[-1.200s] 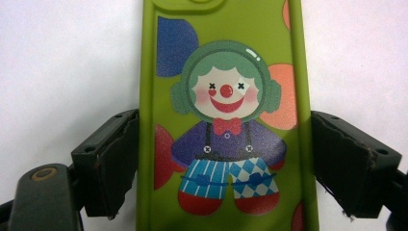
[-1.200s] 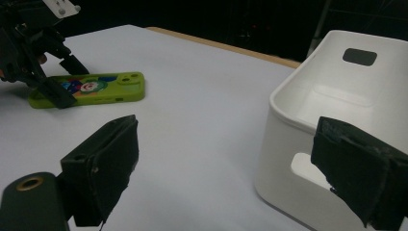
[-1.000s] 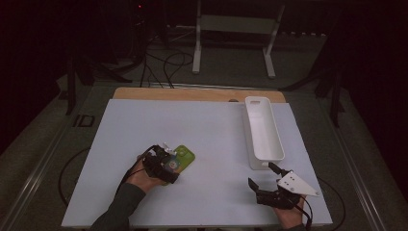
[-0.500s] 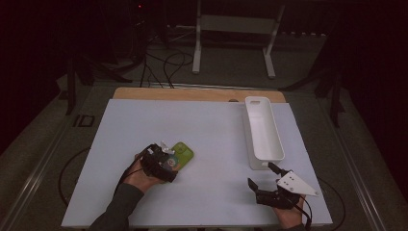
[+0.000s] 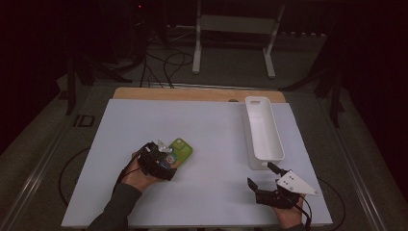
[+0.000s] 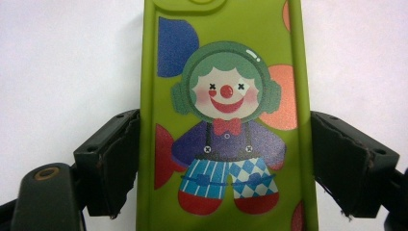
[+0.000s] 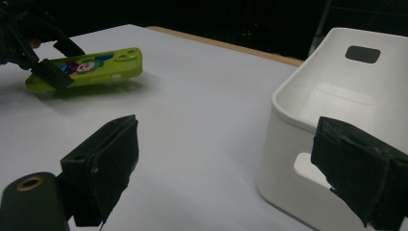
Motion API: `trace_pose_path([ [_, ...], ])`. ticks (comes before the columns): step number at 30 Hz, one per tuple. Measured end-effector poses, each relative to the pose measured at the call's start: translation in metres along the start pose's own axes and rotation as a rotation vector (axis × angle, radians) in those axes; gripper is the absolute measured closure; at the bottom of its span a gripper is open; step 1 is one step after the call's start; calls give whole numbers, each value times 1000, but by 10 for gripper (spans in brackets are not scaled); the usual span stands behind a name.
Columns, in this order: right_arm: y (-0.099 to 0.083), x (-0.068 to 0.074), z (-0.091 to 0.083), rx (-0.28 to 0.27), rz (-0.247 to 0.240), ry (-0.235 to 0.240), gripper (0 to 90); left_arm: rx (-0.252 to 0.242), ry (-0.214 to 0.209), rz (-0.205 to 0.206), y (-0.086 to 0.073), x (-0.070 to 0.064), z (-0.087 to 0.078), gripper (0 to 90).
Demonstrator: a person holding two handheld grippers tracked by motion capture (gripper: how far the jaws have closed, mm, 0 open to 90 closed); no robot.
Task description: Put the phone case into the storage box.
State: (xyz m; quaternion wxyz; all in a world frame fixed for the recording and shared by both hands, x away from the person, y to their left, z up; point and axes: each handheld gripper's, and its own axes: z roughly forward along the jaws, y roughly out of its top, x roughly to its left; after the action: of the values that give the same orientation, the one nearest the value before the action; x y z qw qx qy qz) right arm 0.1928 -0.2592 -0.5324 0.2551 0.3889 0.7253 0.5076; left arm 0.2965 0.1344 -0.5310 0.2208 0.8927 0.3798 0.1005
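A green phone case [image 5: 180, 148] printed with a clown lies front left on the white table sheet [image 5: 216, 125]. My left gripper [image 5: 166, 159] is shut on its near end. In the left gripper view both jaws press the long edges of the case [image 6: 226, 120]. In the right gripper view the case [image 7: 91, 67] looks tilted, its far end slightly raised, with the left gripper [image 7: 60, 60] on it. My right gripper [image 5: 261, 175] stands open near the front right, holding nothing, and its own view [image 7: 231, 163] looks across the sheet.
A long white bin [image 5: 248, 127] stands empty at the right, just beyond the right gripper; its near wall [image 7: 288, 159] has a handle cutout. A wooden strip [image 5: 192, 94] runs along the table's far edge. Cables and a stand lie on the floor behind.
The left gripper and the case have shifted very slightly to the left. The right gripper has stayed where it was.
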Motion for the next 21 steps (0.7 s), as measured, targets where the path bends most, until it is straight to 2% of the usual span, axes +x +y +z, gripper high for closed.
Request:
trace_pose_path([
  [19, 1, -1, -1, -3, 13, 9, 89, -59, 18, 7, 6, -4, -12, 163],
  [21, 1, -1, -1, -4, 13, 12, 89, -78, 19, 10, 7, -5, -15, 163],
])
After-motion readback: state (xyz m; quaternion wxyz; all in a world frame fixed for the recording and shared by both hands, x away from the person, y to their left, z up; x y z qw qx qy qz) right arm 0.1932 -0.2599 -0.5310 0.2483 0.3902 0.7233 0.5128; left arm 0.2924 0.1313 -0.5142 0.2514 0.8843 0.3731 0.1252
